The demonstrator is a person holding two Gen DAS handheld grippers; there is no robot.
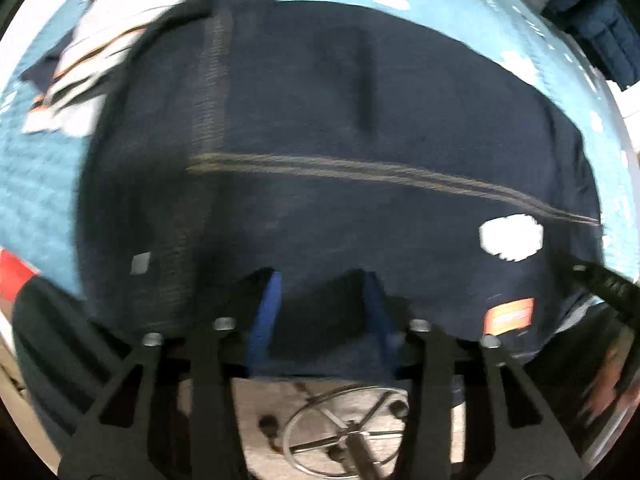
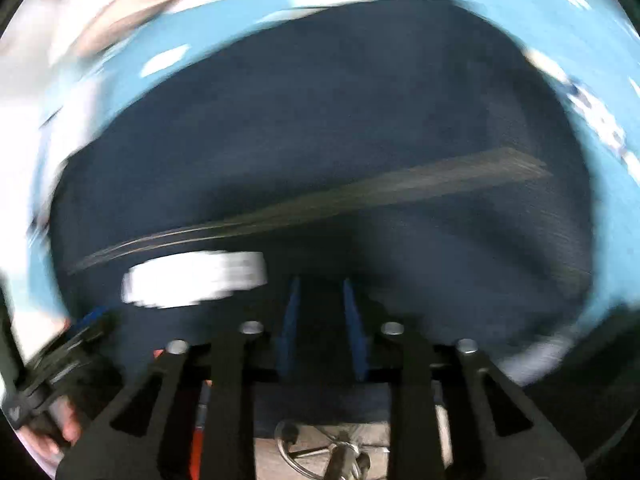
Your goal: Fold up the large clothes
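Dark navy jeans point(image 1: 360, 120) lie spread over a light blue bedspread point(image 1: 36, 184), with a tan double seam across them, a white patch point(image 1: 510, 236) and an orange tag point(image 1: 510, 316). My left gripper point(image 1: 322, 280) points down at the near edge of the jeans, and its blue pads point(image 1: 264, 312) press a raised fold of the cloth. In the blurred right wrist view the same jeans point(image 2: 320, 140) fill the frame. My right gripper point(image 2: 320, 284) has its blue pads point(image 2: 290, 320) on the near edge with dark cloth between them. The other gripper point(image 2: 80, 332) shows at the left.
A striped white and orange garment point(image 1: 80, 68) lies at the bed's far left, and a dark blue garment point(image 1: 592, 28) hangs at the upper right. Below the bed edge stands a chair's metal wheeled base point(image 1: 344, 428) on a pale floor. A hand point(image 2: 44, 440) shows at lower left.
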